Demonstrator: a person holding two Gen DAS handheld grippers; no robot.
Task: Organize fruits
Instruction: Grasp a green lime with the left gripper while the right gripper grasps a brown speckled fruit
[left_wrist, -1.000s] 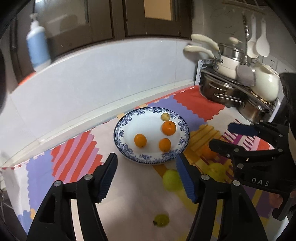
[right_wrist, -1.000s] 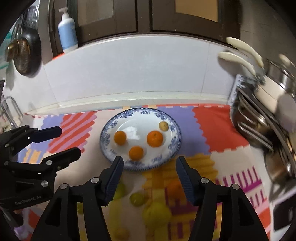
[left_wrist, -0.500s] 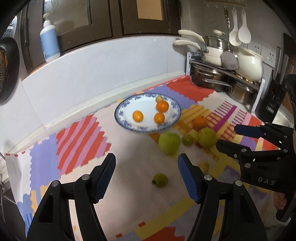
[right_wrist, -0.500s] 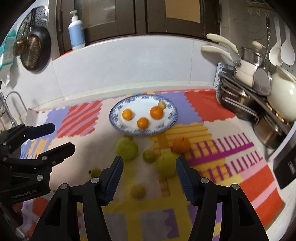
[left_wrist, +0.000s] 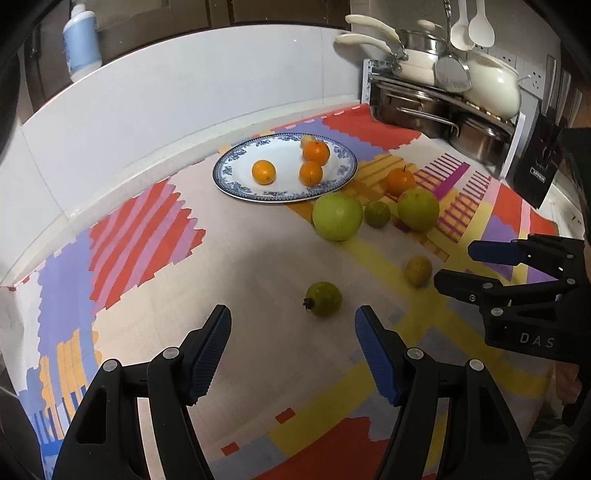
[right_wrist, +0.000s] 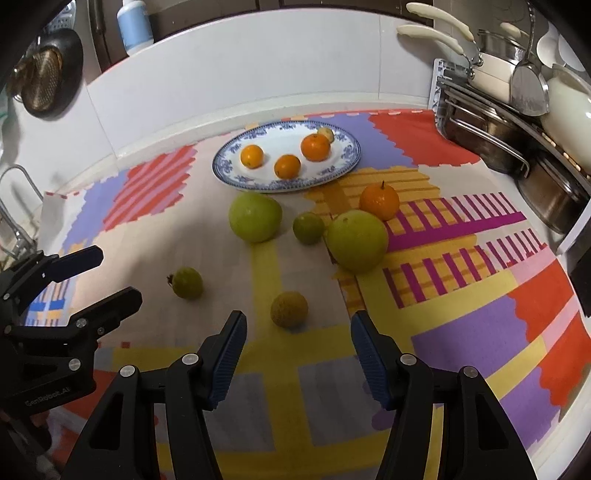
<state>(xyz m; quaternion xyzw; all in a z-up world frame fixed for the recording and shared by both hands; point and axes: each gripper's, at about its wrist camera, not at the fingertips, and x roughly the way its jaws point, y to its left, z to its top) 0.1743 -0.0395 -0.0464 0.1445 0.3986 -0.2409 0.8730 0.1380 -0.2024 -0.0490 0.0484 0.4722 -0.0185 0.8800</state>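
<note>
A blue-rimmed white plate (left_wrist: 236, 168) (right_wrist: 345, 162) holds three oranges and one small yellowish fruit. On the mat lie an orange (right_wrist: 379, 201), two big green fruits (right_wrist: 255, 216) (right_wrist: 356, 240), a small green one (right_wrist: 308, 228), a small green stemmed fruit (left_wrist: 324, 299) (right_wrist: 187, 283) and a yellowish fruit (left_wrist: 417, 271) (right_wrist: 289, 309). My left gripper (left_wrist: 293, 319) is open and empty, just short of the stemmed fruit. My right gripper (right_wrist: 297, 325) is open and empty, just short of the yellowish fruit.
A colourful patterned mat (right_wrist: 461, 302) covers the counter. A rack of steel pots and pans (right_wrist: 517, 122) stands at the right. A white backsplash wall (right_wrist: 229, 74) runs behind, with a blue soap bottle (right_wrist: 135, 22) on its ledge.
Both grippers have pulled back and away from the plate, so the loose fruits on the mat have come into view in front of them. Both stayed open.
</note>
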